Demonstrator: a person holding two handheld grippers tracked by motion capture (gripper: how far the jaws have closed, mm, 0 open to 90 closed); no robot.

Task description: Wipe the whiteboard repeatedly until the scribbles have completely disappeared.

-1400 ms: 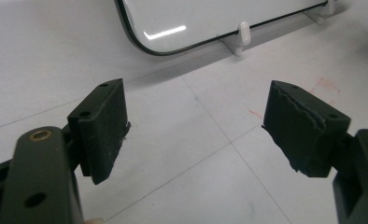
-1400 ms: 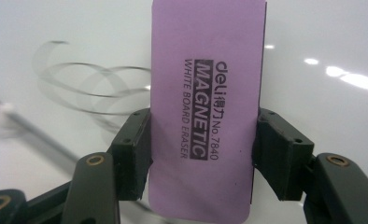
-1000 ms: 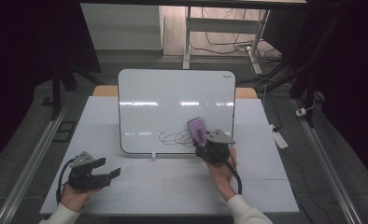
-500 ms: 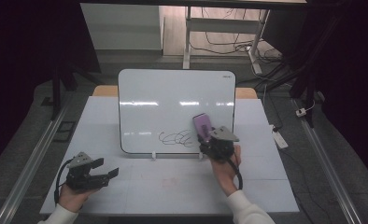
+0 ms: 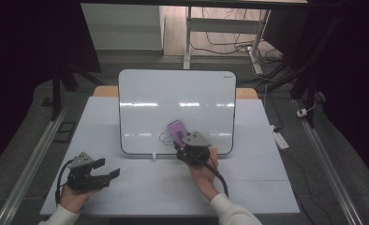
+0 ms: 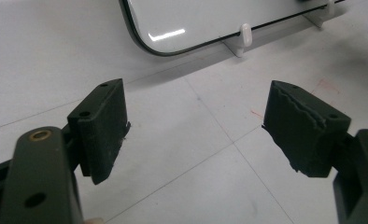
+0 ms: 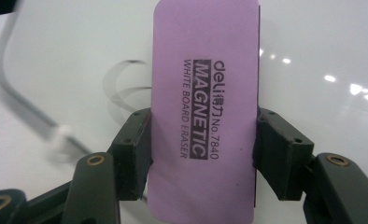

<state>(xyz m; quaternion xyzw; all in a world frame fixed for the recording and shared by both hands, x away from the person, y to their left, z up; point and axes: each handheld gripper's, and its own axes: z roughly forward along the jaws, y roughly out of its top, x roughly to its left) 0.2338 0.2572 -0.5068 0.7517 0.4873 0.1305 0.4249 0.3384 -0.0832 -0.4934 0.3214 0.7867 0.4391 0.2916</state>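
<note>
I am wiping the whiteboard (image 5: pixel 173 101) clean. My right gripper (image 5: pixel 185 143) squeezes the purple eraser (image 7: pixel 203 112) tight by its two long sides, and the eraser sits at the board's bottom edge, right on the scribble (image 5: pixel 164 138). My left gripper (image 6: pixel 194 133) is wide open with nothing in it, down on the table (image 5: pixel 248 187), well apart from the board. I should press the eraser flat and rub slowly, so the board does not tip.
</note>
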